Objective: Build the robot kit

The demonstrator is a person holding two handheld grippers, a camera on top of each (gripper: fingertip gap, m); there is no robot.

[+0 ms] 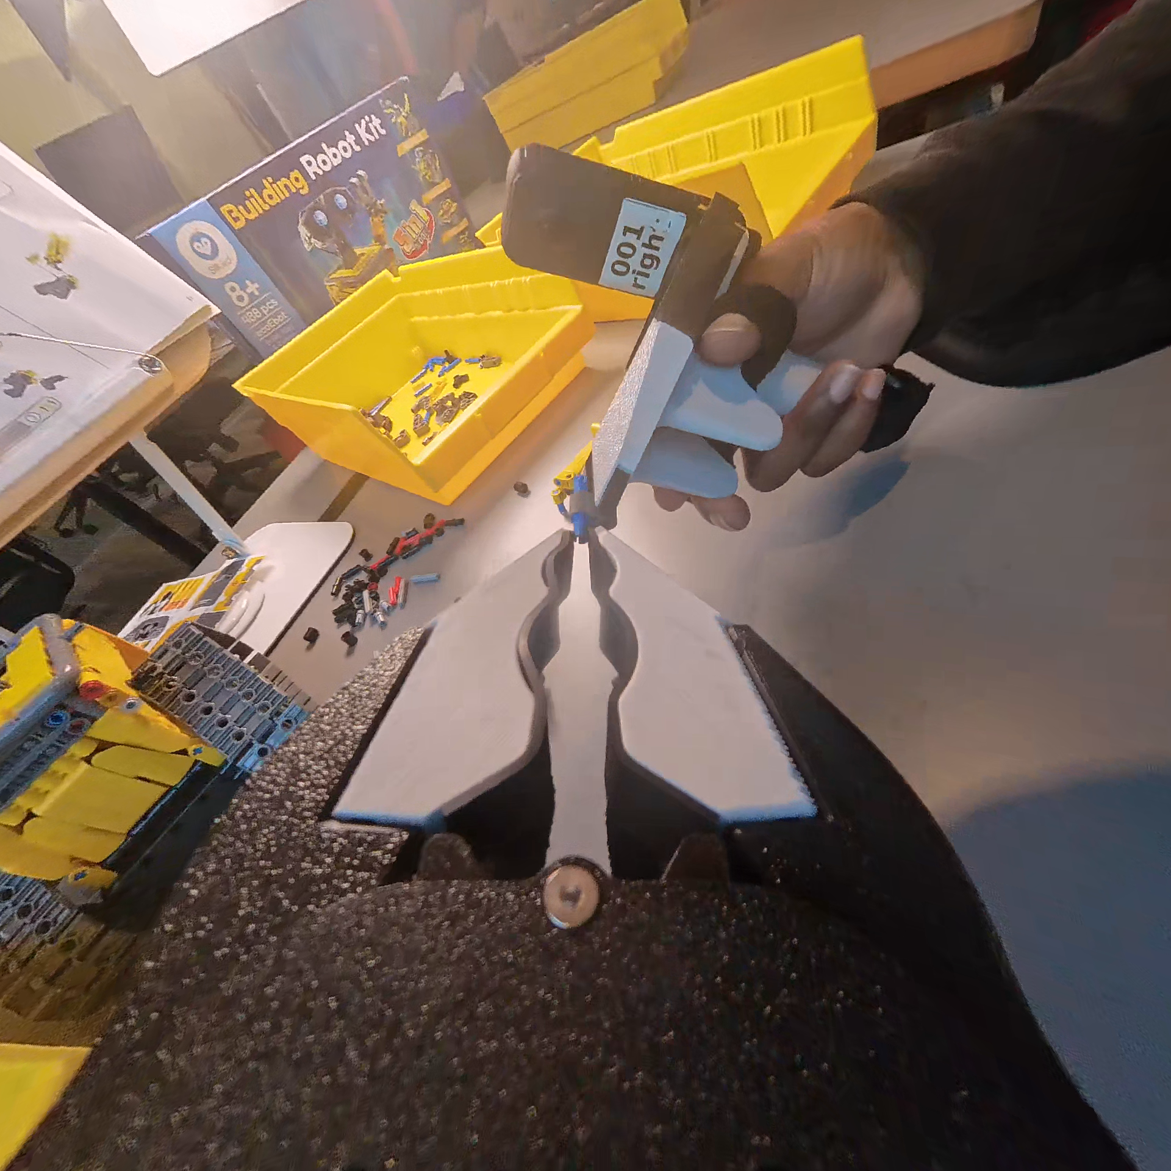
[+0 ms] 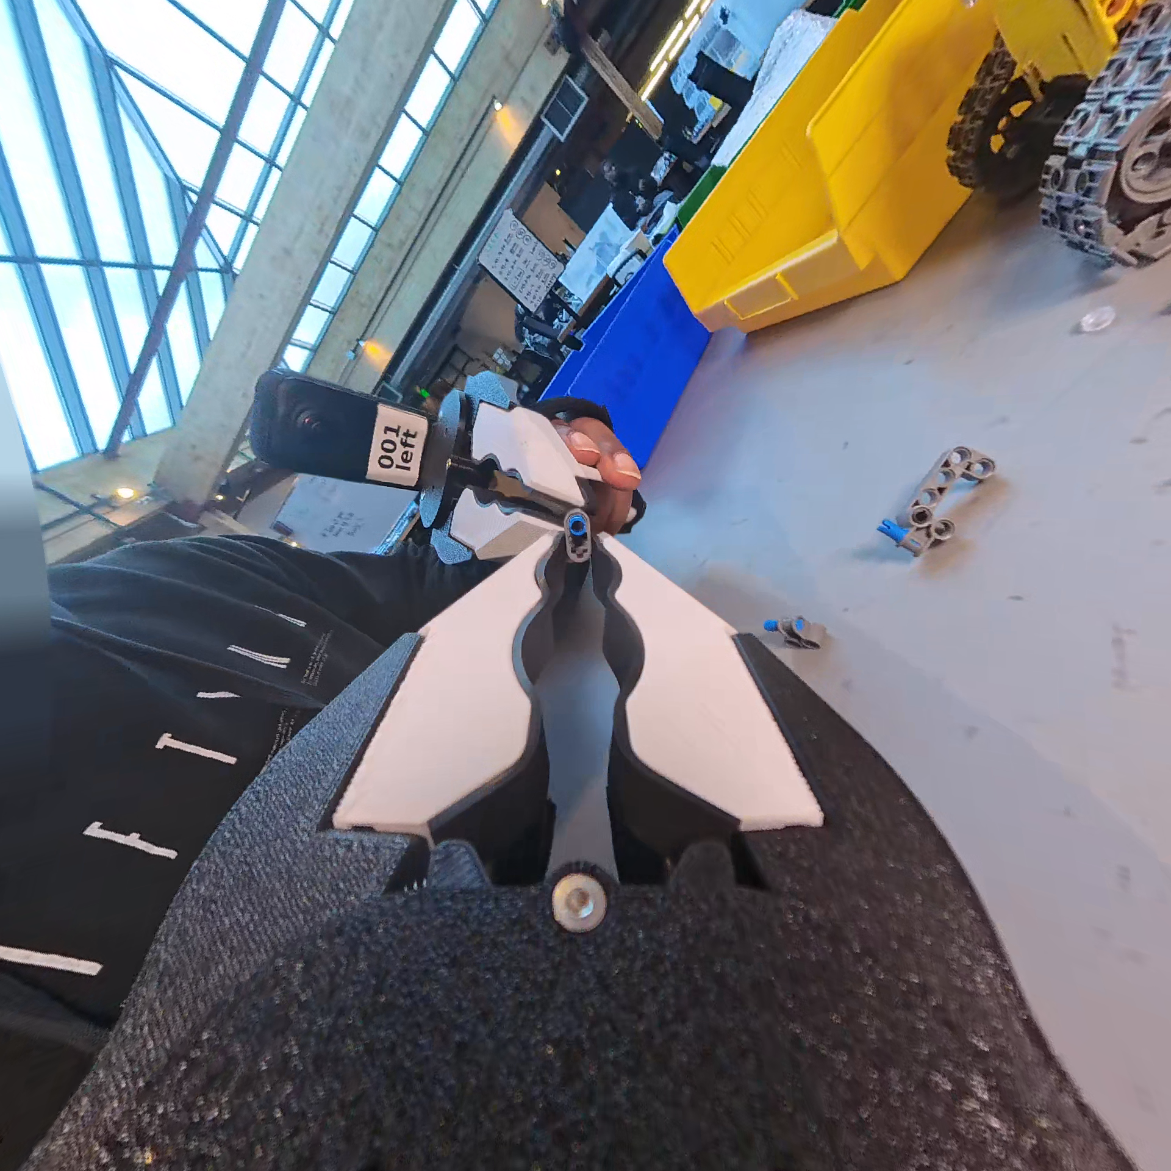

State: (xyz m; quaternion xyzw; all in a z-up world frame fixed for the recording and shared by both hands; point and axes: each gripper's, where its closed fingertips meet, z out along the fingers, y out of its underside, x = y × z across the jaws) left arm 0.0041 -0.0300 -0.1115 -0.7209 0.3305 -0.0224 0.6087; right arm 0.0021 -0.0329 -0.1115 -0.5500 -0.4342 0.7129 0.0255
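Note:
My left gripper (image 1: 580, 540) is shut on a small blue pin (image 1: 578, 523) just above the grey table (image 1: 887, 570). My right gripper (image 2: 578, 550) is shut on a small grey connector (image 2: 578, 552), with the blue pin (image 2: 575, 525) seated end-on in its hole. In the left wrist view the right gripper (image 1: 599, 514) comes down from the upper right in a person's hand (image 1: 824, 329), tip to tip with mine. A yellow and blue bit (image 1: 569, 483) shows behind its tip. In the right wrist view the left gripper (image 2: 564, 504) faces me, held by fingers.
A yellow bin (image 1: 317, 380) of small parts, a kit box (image 1: 329, 215) and a loose pile of pins (image 1: 386, 583) lie to the left. A yellow tracked model (image 1: 95, 748) stands close at left. A grey beam frame (image 2: 944, 500), a small connector (image 2: 795, 628), and yellow (image 2: 824, 190) and blue bins (image 2: 633, 367) lie right. Less than 4 cm separates the two grippers' tips. The yellow tracked model (image 1: 95, 748) is about equally far from each gripper, around 25 cm.

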